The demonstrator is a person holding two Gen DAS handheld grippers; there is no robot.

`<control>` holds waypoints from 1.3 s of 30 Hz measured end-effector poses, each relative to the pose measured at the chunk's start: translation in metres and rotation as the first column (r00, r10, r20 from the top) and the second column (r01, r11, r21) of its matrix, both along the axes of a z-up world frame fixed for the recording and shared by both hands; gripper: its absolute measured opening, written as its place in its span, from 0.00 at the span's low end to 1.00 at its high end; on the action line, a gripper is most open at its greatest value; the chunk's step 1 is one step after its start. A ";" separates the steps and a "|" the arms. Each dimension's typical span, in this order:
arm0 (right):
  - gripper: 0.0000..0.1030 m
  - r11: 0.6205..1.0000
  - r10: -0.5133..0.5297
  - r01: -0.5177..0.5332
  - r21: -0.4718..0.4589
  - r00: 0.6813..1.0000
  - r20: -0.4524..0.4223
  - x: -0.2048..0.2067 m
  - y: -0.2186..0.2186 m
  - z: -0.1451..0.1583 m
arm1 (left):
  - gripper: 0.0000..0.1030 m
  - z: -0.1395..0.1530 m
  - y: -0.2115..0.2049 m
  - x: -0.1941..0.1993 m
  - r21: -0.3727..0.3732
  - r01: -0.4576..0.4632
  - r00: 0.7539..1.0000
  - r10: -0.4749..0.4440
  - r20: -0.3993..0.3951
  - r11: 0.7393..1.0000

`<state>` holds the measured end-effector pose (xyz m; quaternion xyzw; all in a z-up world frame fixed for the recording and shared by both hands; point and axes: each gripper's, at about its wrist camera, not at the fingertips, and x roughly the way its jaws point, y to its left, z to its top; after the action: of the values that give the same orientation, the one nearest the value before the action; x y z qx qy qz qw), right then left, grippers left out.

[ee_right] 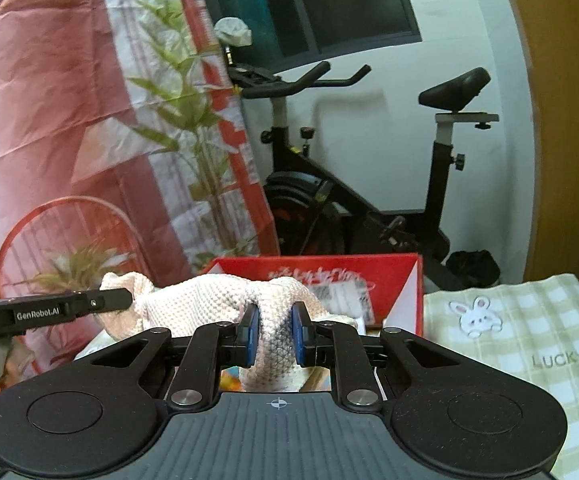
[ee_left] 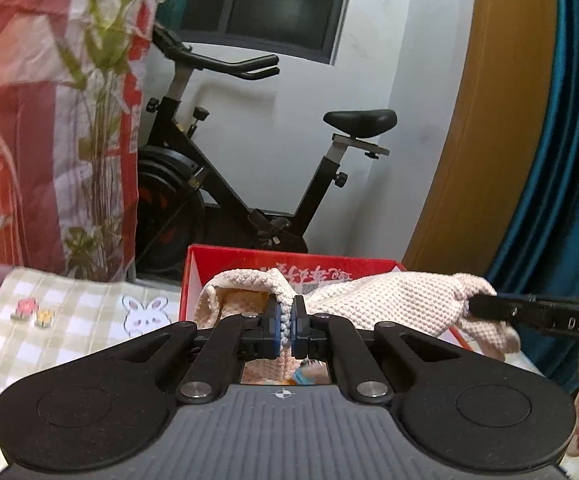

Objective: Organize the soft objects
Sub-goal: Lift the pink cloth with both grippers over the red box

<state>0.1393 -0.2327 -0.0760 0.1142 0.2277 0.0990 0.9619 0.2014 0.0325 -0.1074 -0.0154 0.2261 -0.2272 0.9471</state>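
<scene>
A cream knitted cloth (ee_left: 373, 300) hangs stretched between my two grippers, above a red cardboard box (ee_left: 225, 264). My left gripper (ee_left: 287, 322) is shut on one edge of the cloth. My right gripper (ee_right: 275, 330) is shut on a thick bunched fold of the same cloth (ee_right: 209, 300). In the left wrist view the right gripper (ee_left: 473, 306) comes in from the right, holding the cloth's far end. In the right wrist view the left gripper (ee_right: 127, 300) comes in from the left at the cloth's other end. The red box (ee_right: 393, 280) stands just behind the cloth.
A green checked tablecloth with rabbit prints (ee_left: 69, 320) covers the table (ee_right: 529, 340). A black exercise bike (ee_left: 249, 184) stands behind the box against a white wall. A red and white sheet with plant stems (ee_left: 49, 120) hangs at the left. A blue curtain (ee_left: 561, 160) is at the right.
</scene>
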 end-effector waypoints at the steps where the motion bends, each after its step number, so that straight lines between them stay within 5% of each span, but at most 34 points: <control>1: 0.15 1.000 -0.006 0.006 -0.003 1.000 -0.001 0.005 -0.002 0.000 | 0.05 0.000 -0.003 0.004 0.004 -0.001 1.000 0.001 -0.002 1.000; 21: 0.15 0.996 -0.065 0.057 -0.064 0.991 -0.117 0.116 -0.015 -0.025 | 0.05 -0.024 -0.015 0.090 0.009 -0.025 0.993 0.025 -0.111 1.000; 35: 0.15 0.991 -0.117 0.100 -0.092 0.972 -0.206 0.152 -0.020 -0.055 | 0.07 -0.044 -0.022 0.119 0.038 0.001 0.987 0.005 -0.159 0.999; 39: 0.15 0.987 -0.139 0.116 -0.110 0.964 -0.226 0.157 -0.020 -0.061 | 0.25 -0.046 -0.023 0.121 0.059 0.003 0.987 0.007 -0.160 0.998</control>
<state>0.2959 -0.2522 -0.1365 0.0930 0.3357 0.0116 0.9373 0.3224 0.0090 -0.1537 -0.0058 0.3081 -0.2175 0.9261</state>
